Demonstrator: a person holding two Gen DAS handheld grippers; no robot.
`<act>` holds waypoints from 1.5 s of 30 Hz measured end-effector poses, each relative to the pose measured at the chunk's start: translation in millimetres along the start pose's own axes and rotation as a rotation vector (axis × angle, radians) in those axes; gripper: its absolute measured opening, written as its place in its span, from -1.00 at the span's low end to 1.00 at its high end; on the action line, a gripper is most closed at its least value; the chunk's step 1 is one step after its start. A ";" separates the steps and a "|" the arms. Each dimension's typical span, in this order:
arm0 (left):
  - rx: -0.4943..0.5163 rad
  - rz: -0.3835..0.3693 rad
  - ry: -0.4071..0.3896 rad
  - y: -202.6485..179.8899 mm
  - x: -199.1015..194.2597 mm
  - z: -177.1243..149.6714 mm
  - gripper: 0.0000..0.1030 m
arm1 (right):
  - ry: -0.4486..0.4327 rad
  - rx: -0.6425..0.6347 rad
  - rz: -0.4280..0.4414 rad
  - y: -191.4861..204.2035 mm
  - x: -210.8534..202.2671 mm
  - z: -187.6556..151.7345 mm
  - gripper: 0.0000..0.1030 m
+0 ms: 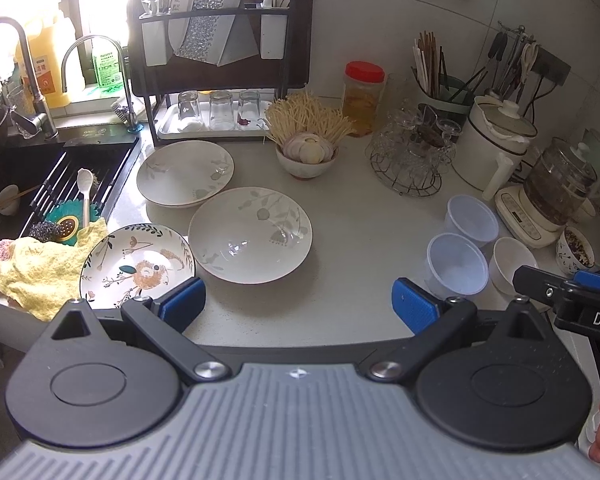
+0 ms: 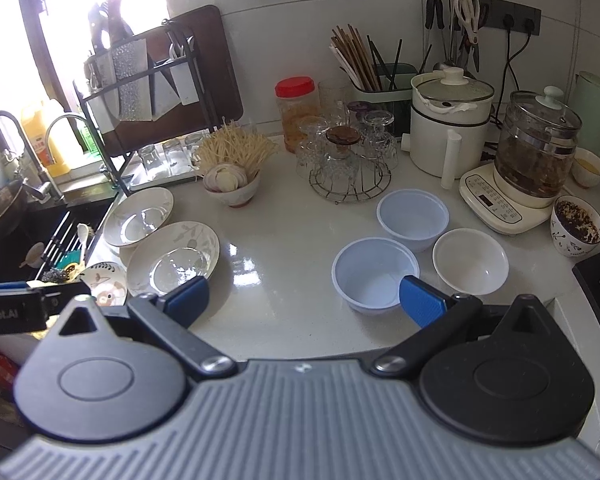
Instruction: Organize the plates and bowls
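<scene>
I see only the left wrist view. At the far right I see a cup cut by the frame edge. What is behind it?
Observer: In the right wrist view, a small bowl with yellow liquid stands beside the glass kettle.
Operator: Is the cup empty?
Observer: No, the patterned cup holds dark residue.
Operator: Is my right gripper open?
Observer: Yes, the right gripper is open, holding nothing, its right finger pad overlapping the near plastic bowl.

My white countertop (image 2: 284, 280) carries three plates (image 1: 250, 233), three small bowls (image 2: 374, 274), a yellow cloth (image 1: 40, 268) and a glass rack (image 2: 350, 184).
</scene>
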State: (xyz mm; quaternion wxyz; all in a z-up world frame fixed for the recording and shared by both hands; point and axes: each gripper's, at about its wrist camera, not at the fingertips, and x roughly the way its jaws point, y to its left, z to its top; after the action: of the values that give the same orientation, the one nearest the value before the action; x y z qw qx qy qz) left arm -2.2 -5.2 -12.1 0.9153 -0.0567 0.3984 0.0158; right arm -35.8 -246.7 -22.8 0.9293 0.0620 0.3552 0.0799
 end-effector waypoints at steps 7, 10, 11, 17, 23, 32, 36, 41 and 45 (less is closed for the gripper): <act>0.003 -0.006 0.010 2.2 2.8 0.2 0.96 | -0.001 -0.001 0.007 0.1 -0.7 -1.4 1.00; 0.000 -0.004 0.006 2.9 1.9 0.2 0.96 | 0.005 -0.002 0.016 -0.1 0.4 -1.0 1.00; -0.001 -0.004 0.005 3.1 1.9 0.7 0.96 | 0.005 -0.003 0.017 -0.1 0.9 -0.7 1.00; 0.000 -0.010 0.015 2.4 4.3 0.8 0.96 | 0.009 -0.004 0.021 0.1 2.0 -0.3 1.00; 0.001 -0.010 0.019 2.8 5.6 2.5 0.96 | 0.019 -0.001 0.034 0.5 4.7 -0.2 1.00; -0.006 -0.012 0.033 6.4 11.7 1.7 0.96 | 0.023 0.004 0.032 1.5 7.4 -1.4 1.00; -0.010 -0.013 0.028 8.3 12.2 3.1 0.96 | 0.021 -0.007 0.035 3.6 7.5 -0.6 1.00; -0.005 -0.024 0.032 7.9 13.9 3.4 0.96 | 0.020 -0.015 0.036 6.0 8.3 0.8 1.00; -0.004 -0.023 0.033 9.0 13.4 4.0 0.96 | 0.016 -0.006 0.019 6.1 8.3 1.6 1.00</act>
State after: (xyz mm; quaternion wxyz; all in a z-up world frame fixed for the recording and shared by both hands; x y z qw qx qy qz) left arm 9.2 3.9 -20.0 0.9086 -0.0634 0.4127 0.0050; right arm -29.2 -239.3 -26.0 0.9258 0.0621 0.3618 0.0903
